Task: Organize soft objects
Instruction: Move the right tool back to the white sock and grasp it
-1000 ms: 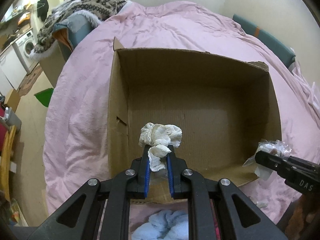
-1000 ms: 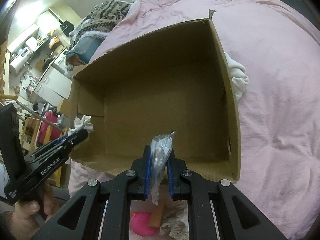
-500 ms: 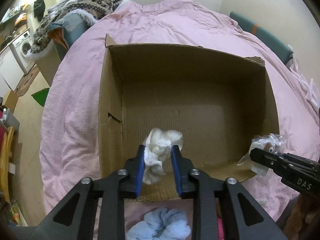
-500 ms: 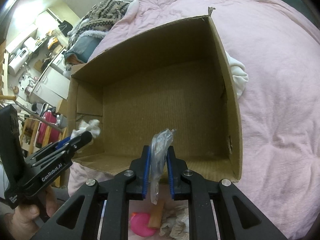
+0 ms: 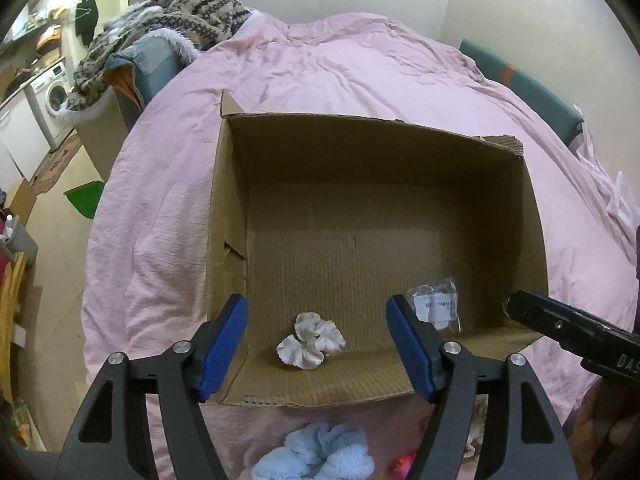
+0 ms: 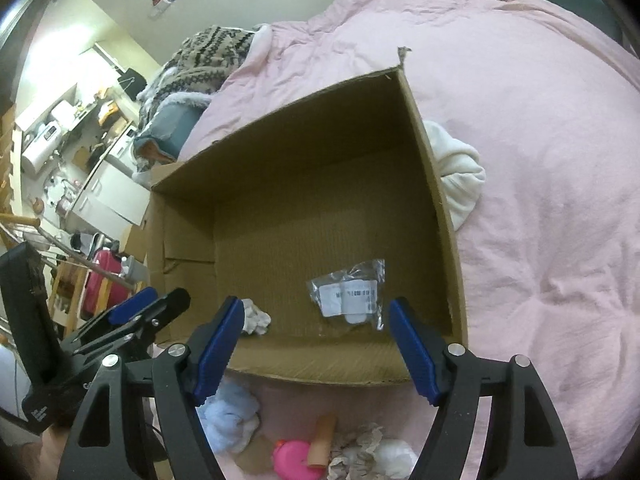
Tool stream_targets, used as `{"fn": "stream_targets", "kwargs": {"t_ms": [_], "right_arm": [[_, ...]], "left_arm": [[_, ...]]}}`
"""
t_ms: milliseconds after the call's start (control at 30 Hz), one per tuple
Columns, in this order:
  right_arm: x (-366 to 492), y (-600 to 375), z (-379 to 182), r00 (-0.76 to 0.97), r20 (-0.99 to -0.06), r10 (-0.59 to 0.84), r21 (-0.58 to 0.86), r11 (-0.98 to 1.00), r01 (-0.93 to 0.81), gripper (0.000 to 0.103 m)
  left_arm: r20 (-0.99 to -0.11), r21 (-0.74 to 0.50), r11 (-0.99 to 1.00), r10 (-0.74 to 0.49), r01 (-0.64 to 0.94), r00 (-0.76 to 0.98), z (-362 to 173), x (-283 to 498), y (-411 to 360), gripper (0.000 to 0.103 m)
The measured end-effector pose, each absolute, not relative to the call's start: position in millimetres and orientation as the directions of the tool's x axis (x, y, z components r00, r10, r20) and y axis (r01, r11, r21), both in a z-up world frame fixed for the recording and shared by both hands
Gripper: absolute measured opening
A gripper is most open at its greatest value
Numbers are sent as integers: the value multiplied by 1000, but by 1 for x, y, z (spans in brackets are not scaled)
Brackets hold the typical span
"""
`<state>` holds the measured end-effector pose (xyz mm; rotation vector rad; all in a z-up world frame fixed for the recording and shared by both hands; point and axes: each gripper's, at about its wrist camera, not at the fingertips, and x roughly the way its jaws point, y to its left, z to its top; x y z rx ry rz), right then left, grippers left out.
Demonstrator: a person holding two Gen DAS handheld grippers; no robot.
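An open cardboard box (image 5: pixel 360 152) (image 6: pixel 436 216) sits on a pink duvet. A white scrunchie (image 5: pixel 309 340) (image 6: pixel 254 316) lies on the box floor near the front wall. A clear plastic packet (image 5: pixel 438 308) (image 6: pixel 350 294) with a white label lies to its right. My left gripper (image 5: pixel 318 340) hovers above the scrunchie, jaws opening, nothing between the pads. My right gripper (image 6: pixel 316 340) hangs over the front of the box, jaws opening, the packet lying free below it.
A light blue fluffy scrunchie (image 5: pixel 316 456) (image 6: pixel 228 412) lies on the duvet before the box, with a pink toy (image 6: pixel 292 454) and lacy scrunchies (image 6: pixel 368 452) beside it. White cloth (image 6: pixel 460 172) lies right of the box. A patterned blanket heap (image 5: pixel 160 28) is at the back left.
Both grippers opened. The white scrunchie dropped from the left one and the plastic packet from the right one; both now lie on the box floor.
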<state>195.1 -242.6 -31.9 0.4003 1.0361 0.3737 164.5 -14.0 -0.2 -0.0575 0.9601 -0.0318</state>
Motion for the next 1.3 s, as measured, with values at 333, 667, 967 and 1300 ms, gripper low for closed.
{"fn": "stream_targets", "kwargs": {"t_ms": [333, 667, 967, 1300], "right_arm": [[197, -241, -31, 453, -757, 471, 480, 871, -104, 79], [184, -247, -24, 460, -758, 462, 477, 874, -93, 79], [159, -258, -17, 460, -769, 444, 459, 884, -87, 79], [133, -268, -22, 427, -784, 450, 478, 877, -46, 79]], "left_arm": [[-815, -61, 998, -48, -3, 578, 4, 163, -12, 69], [-809, -77, 996, -40, -39, 587, 18, 142, 6, 69], [-825, -83, 994, -31, -65, 565, 17, 112, 18, 69], [-834, -81, 992, -14, -97, 551, 17, 86, 30, 69]]}}
